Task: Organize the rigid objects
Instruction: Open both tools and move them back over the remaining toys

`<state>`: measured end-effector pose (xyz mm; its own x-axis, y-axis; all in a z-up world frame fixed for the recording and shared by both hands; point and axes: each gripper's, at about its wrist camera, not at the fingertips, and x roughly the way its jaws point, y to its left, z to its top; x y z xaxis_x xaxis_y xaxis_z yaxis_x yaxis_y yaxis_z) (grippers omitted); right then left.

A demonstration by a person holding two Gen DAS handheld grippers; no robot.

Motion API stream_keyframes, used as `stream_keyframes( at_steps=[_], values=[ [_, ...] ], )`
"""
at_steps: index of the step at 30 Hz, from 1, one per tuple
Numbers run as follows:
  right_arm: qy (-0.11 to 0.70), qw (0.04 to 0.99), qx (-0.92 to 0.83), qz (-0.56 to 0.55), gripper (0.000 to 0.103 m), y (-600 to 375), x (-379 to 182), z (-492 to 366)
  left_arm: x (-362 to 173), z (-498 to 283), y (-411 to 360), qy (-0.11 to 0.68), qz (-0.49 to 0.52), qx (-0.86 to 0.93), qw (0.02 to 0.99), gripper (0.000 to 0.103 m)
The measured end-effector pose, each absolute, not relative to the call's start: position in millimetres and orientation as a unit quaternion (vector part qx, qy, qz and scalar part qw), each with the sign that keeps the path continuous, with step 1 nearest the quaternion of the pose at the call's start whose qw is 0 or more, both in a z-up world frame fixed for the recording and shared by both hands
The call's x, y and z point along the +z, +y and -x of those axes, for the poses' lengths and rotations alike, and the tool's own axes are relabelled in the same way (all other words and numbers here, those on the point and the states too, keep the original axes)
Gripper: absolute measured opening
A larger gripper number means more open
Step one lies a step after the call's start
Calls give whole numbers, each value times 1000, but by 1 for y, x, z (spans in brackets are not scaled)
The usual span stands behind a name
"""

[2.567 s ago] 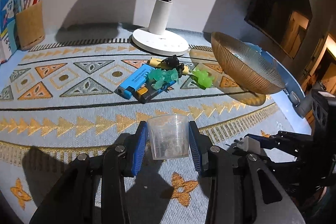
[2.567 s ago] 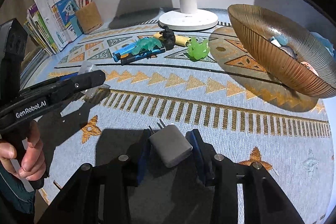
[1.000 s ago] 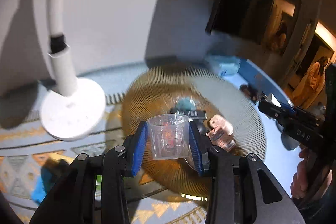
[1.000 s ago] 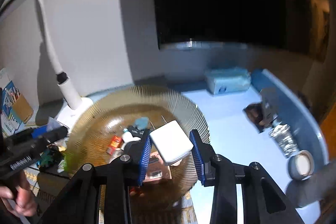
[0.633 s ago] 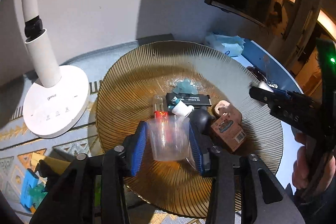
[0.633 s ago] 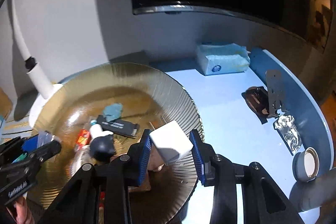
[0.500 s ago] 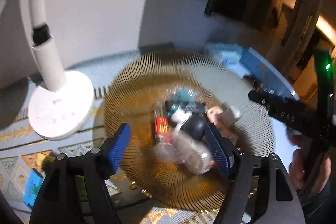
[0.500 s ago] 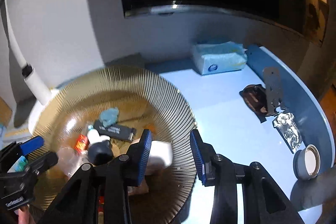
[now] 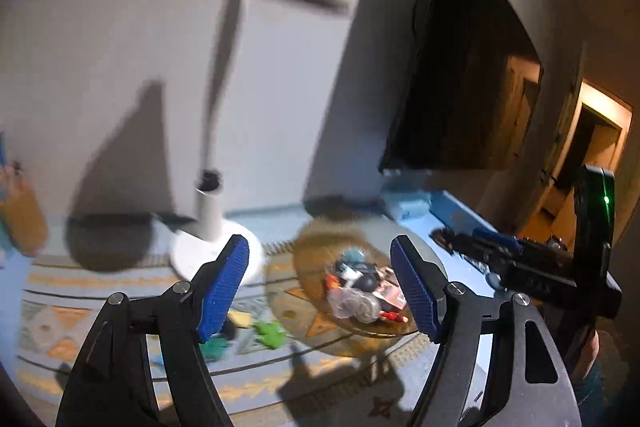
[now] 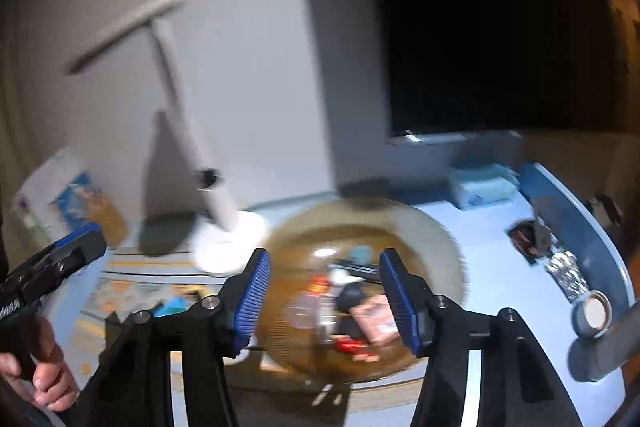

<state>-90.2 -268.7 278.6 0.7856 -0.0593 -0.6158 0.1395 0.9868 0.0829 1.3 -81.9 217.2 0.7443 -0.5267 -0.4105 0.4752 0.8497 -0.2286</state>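
Observation:
The amber ribbed glass bowl [image 9: 316, 247] [image 10: 432, 231] holds several small objects. The clear plastic cup [image 9: 354, 305] lies on its side in it among them, also visible in the right wrist view [image 10: 306, 307]. My left gripper [image 9: 326, 287] is open and empty, raised above and back from the bowl. My right gripper [image 10: 324, 297] is open and empty above the bowl's near side. The white charger is not clearly visible; both views are blurred. Green toy figures [image 9: 270, 333] lie on the patterned mat left of the bowl.
A white desk lamp [image 9: 210, 227] [image 10: 224, 223] stands left of the bowl. A dark monitor [image 10: 500, 27] hangs behind. A tissue pack [image 10: 480, 185], foil, a small round tin [image 10: 592, 313] and a pen holder with books [image 10: 68, 203] sit around the table.
Both grippers opened over the bowl: the cup and the white charger dropped in. Both grippers have since lifted and pulled back from the bowl.

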Motion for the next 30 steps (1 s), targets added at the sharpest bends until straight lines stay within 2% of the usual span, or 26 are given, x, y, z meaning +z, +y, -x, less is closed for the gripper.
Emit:
stream_keyframes(
  at_steps=[1,3,7,10,17,20,22,24,30],
  values=[
    [319,945,-41,-58,56,-257,282,94,222,5,-72,228,57,-263,936,73],
    [313,948,-19,-47,60,-231,286,99,232,20,-43,210,68,-239,946,84],
    [316,948,32,-38,60,-185,272,105,228,36,-3,191,83,-199,958,84],
    [332,941,52,-37,60,-160,236,103,191,34,24,212,80,-150,962,92],
    [411,909,58,-31,60,-143,134,83,64,0,45,316,44,-80,944,92],
    [441,895,54,-36,60,-148,104,73,34,-10,50,350,57,-79,932,92],
    [453,889,48,-40,60,-152,89,70,29,-10,52,365,60,-79,926,91],
    [461,885,48,-50,60,-158,81,69,33,-7,53,343,65,-82,934,92],
    [459,883,47,-85,60,-171,81,69,29,-7,49,354,53,-82,930,92]
  ],
)
